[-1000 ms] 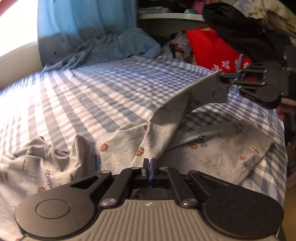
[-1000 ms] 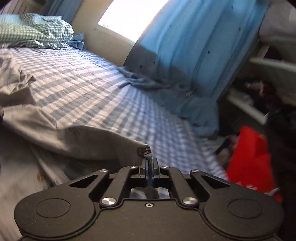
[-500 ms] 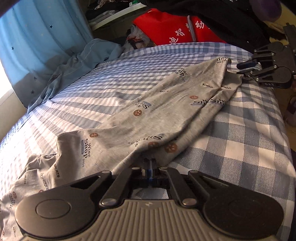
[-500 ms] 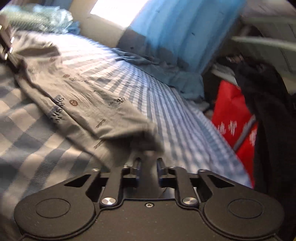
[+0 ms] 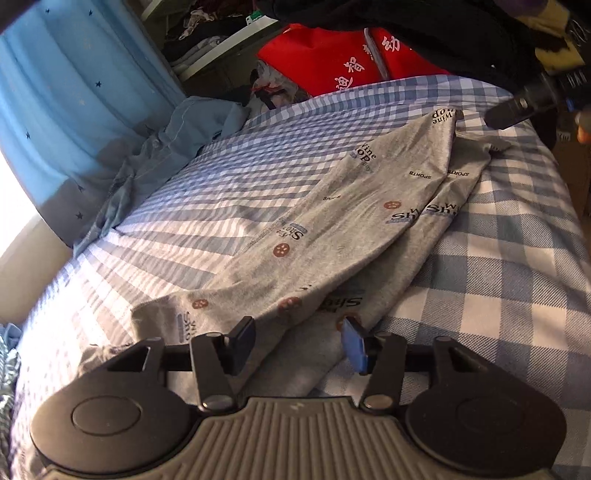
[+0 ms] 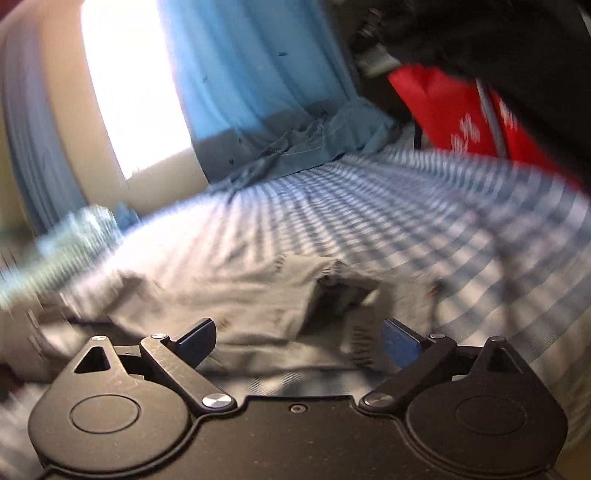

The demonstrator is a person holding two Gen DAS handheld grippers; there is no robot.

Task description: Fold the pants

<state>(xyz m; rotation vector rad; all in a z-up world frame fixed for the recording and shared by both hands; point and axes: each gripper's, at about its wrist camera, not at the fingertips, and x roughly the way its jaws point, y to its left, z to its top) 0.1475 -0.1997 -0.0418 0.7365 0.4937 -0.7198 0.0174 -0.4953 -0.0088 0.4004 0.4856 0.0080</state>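
The grey printed pants (image 5: 354,225) lie on the blue checked bed sheet (image 5: 509,295), one leg laid over the other, stretching from near my left gripper to the far right corner. My left gripper (image 5: 299,343) is open and empty, its fingers just over the near end of the pants. My right gripper (image 6: 299,341) is open and empty above the other end of the pants (image 6: 258,299); that view is blurred. In the left wrist view a tip of the right gripper (image 5: 517,107) shows just beyond the far end of the pants.
A blue curtain (image 5: 74,110) hangs at the left, with a blue-grey garment (image 5: 166,147) bunched on the bed below it. A red bag (image 5: 351,62) and dark clothes (image 5: 424,22) are piled past the bed's far edge. The bed's edge drops off at the right.
Both grippers have opened and let go of the pants, which now lie flat with one leg folded over the other. The right gripper has pulled back from the cloth and is swinging.
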